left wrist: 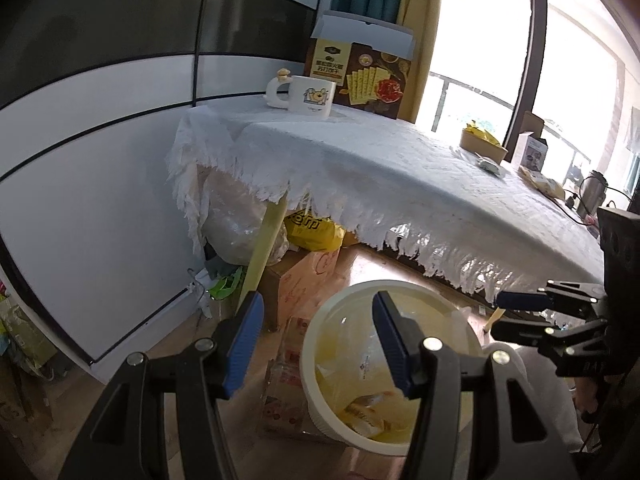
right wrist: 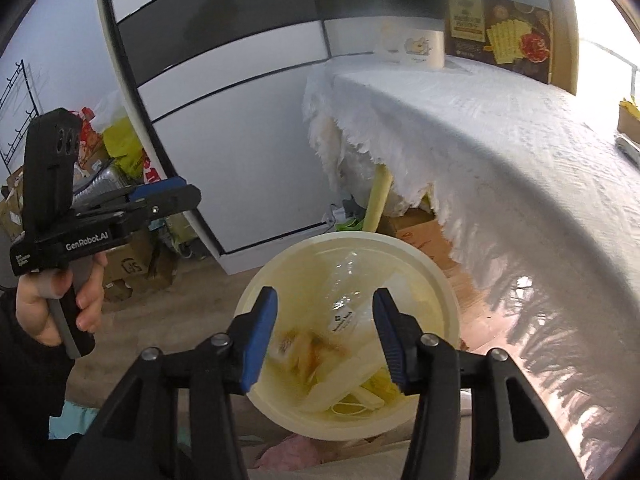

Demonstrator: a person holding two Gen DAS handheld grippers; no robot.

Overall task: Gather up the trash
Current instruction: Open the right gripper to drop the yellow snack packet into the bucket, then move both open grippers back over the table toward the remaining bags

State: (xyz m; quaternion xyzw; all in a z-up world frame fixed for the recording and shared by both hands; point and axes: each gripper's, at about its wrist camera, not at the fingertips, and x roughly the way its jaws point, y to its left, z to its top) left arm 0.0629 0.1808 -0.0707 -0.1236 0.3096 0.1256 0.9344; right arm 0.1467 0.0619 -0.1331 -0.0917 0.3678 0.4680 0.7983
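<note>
Bin [right wrist: 448, 280]: cream, round, open-topped; stands on the floor just beside the near edge of the table, below both grippers.
Trash [right wrist: 316, 350]: crumpled clear film, a white wrapper with a small dark print, yellow and orange scraps; all lying inside the bin over a yellow liner.
Right gripper [right wrist: 325, 346]: poised above the bin mouth, pointing down into it; blue pads stand apart with nothing pressed between them.
Left gripper [left wrist: 318, 346]: to the left of the bin, tilted down over its left rim; jaws apart, empty.
Hand [right wrist: 56, 300]: wrapped round the left gripper's handle, seen at the far left of the right wrist view.
Table [left wrist: 400, 168]: covered by a white fringed cloth, running right toward a bright window.
Mug [left wrist: 311, 96]: white with a cartoon print, at the far left corner of the table.
Box [left wrist: 374, 80]: brown cracker carton, upright just behind the mug.
Cartons [left wrist: 304, 280]: under the table with a yellow bag, on the wooden floor.
Cabinet [left wrist: 100, 112]: white and dark panels, left of the table.
</note>
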